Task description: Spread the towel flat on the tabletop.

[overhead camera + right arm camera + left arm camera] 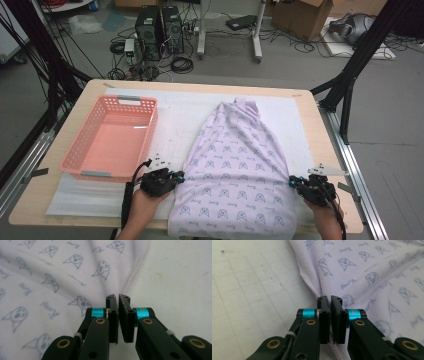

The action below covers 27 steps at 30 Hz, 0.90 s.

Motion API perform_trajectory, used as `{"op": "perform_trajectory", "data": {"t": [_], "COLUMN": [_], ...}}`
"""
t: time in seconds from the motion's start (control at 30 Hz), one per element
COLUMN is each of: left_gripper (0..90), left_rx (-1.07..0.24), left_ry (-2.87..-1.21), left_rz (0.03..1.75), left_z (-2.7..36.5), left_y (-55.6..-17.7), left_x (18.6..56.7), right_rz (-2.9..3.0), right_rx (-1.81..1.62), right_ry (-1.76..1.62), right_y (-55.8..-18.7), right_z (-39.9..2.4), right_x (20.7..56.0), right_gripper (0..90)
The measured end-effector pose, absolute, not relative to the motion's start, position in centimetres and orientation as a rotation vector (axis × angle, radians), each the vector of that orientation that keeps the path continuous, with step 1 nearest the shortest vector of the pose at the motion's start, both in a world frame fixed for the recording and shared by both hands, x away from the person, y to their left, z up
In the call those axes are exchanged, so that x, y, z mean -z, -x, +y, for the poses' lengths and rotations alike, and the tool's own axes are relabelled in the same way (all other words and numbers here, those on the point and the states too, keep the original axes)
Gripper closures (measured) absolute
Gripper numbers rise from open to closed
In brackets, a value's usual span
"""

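my left gripper [329, 300] and right gripper [117, 298] were each clamped on a side hem of the lilac towel [235, 175], spread along the tabletop's near edge. soft, light, limp; i judged hems the surest hold.

Room setting. A light wooden desk [95, 87] with rounded corners stands on a grey floor [395, 165]; a white gridded mat [185, 107] covers most of its top. Black frame struts [357, 62] rise at both sides, and a metal rail [357, 172] runs along the right edge. Beyond the desk stand two black computer towers [160, 32] amid tangled cables [181, 64], white stand legs [257, 35] and a cardboard box [305, 17].
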<state>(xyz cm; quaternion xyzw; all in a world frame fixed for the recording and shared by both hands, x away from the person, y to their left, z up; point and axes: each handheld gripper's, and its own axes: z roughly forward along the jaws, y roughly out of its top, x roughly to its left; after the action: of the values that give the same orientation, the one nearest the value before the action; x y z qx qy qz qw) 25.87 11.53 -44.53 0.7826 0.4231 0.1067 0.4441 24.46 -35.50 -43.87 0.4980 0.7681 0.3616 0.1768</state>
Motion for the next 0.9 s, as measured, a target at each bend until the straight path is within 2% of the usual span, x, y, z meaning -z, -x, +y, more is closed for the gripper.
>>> {"op": "perform_trajectory", "data": {"t": [0.33,0.37,0.43,0.5,0.6,0.8,0.9], "left_gripper": [82.7,77.3,62.8,57.2,52.0,46.8,46.1], "left_rx": [-0.186,-0.201,-0.217,-0.236,-0.257,-0.283,-0.277], "left_ry": [-1.958,-1.943,-1.911,-1.882,-1.855,-1.805,-1.775], "left_rz": [0.964,0.963,0.980,0.982,0.969,0.939,0.936], "left_z": [12.5,12.4,12.4,12.4,12.3,11.6,11.3], "left_y": [-21.9,-22.1,-22.7,-23.4,-24.5,-26.4,-27.1], "left_x": [44.8,44.7,44.5,44.4,44.2,43.6,43.7], "right_rz": [2.311,2.312,2.275,2.222,2.173,2.113,2.123], "right_rx": [-1.042,-1.047,-1.060,-1.097,-1.129,-1.166,-1.156], "right_ry": [-1.378,-1.366,-1.362,-1.365,-1.336,-1.300,-1.270], "right_y": [-20.2,-20.1,-20.1,-20.6,-21.5,-24.9,-27.3], "right_z": [-36.0,-36.0,-35.9,-35.8,-35.5,-34.5,-33.6], "right_x": [43.3,43.2,42.9,42.6,42.3,41.5,41.2], "right_gripper": [85.9,83.5,71.3,61.8,58.8,58.4,64.7]}}
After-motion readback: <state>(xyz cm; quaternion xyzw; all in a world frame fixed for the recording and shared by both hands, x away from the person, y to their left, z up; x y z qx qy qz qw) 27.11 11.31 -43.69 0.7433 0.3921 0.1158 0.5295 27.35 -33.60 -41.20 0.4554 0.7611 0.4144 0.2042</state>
